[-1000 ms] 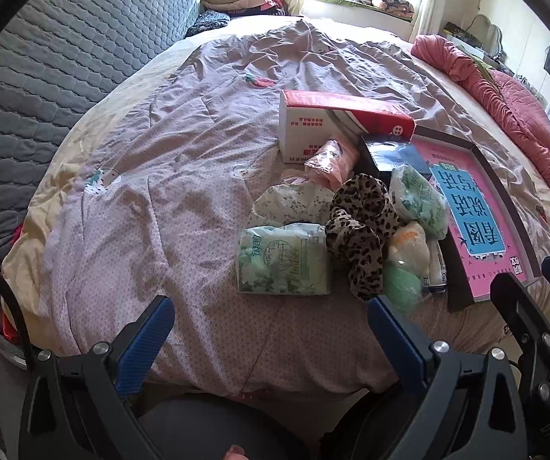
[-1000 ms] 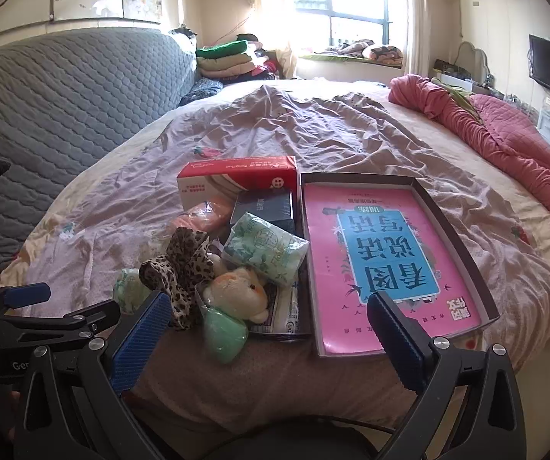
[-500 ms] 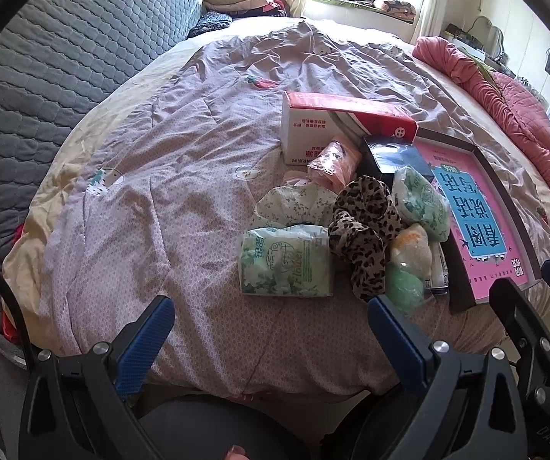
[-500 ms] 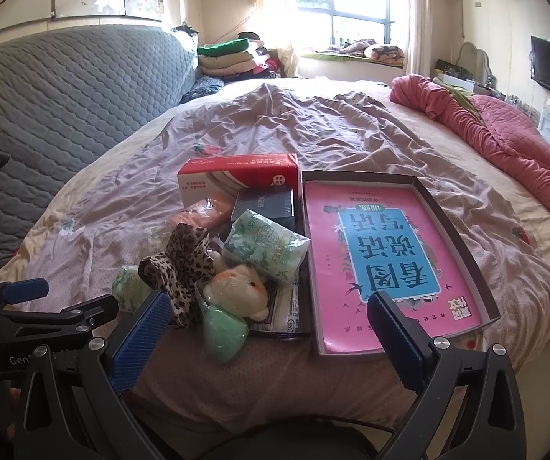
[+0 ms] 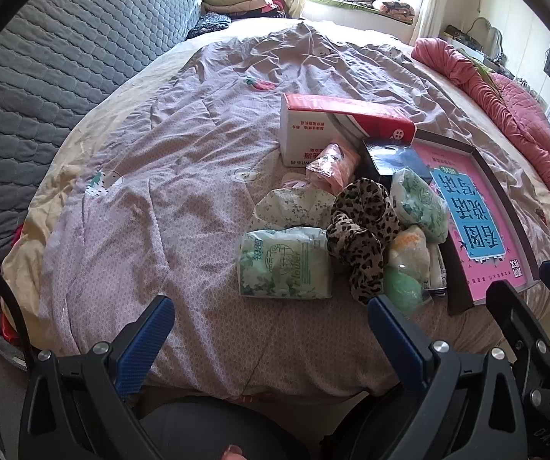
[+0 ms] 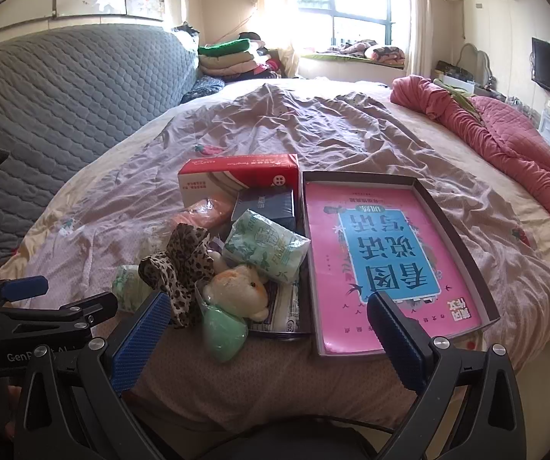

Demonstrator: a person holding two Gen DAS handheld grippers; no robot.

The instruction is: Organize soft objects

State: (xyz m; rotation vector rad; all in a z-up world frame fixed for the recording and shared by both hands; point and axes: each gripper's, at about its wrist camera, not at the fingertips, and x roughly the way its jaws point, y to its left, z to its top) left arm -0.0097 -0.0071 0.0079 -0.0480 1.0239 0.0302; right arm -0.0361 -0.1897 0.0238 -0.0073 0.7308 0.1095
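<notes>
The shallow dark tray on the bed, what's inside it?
The tray holds one pink book with a blue label, lying flat and nearly filling it. Anything beneath the book is hidden.

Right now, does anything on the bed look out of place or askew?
Yes. The soft items sit in a loose heap beside the tray, none sorted: the leopard cloth is draped over the packs, and the plush lies on a tissue pack at the bed's edge. Nothing looks spilled or damaged. Both grippers are open.

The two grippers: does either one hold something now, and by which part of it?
Nothing is held. The left gripper and the right gripper are both open and empty, short of the soft items on the bed.
</notes>
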